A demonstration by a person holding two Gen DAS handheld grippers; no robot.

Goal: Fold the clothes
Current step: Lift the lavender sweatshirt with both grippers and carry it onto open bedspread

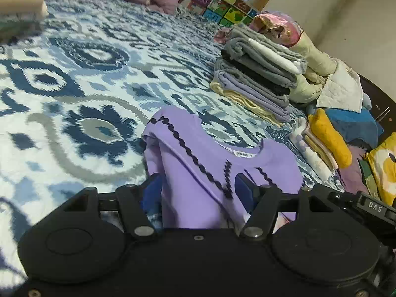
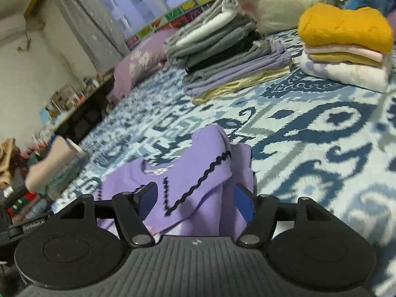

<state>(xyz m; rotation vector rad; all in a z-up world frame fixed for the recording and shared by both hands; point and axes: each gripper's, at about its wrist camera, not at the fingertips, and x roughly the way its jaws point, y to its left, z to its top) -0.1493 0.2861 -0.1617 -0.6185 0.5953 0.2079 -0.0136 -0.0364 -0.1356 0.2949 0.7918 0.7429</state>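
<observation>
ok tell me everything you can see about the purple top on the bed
The purple top is a soft lilac knit-looking garment with black zigzag trim and a white label inside its round neckline. It lies rumpled, not flat, on the blue-and-white patterned bedspread, one shoulder bunched upward. Its cloth sits between the open blue pads of both the left tool and the right tool, neither pinching it.

Your left wrist view looks down along its fingers, close over the patterned bedspread (image 1: pixel 74 79); your right does likewise from the other side; both share the grey folded stack (image 1: pixel 259 74) and purple top (image 2: pixel 198 173).
</observation>
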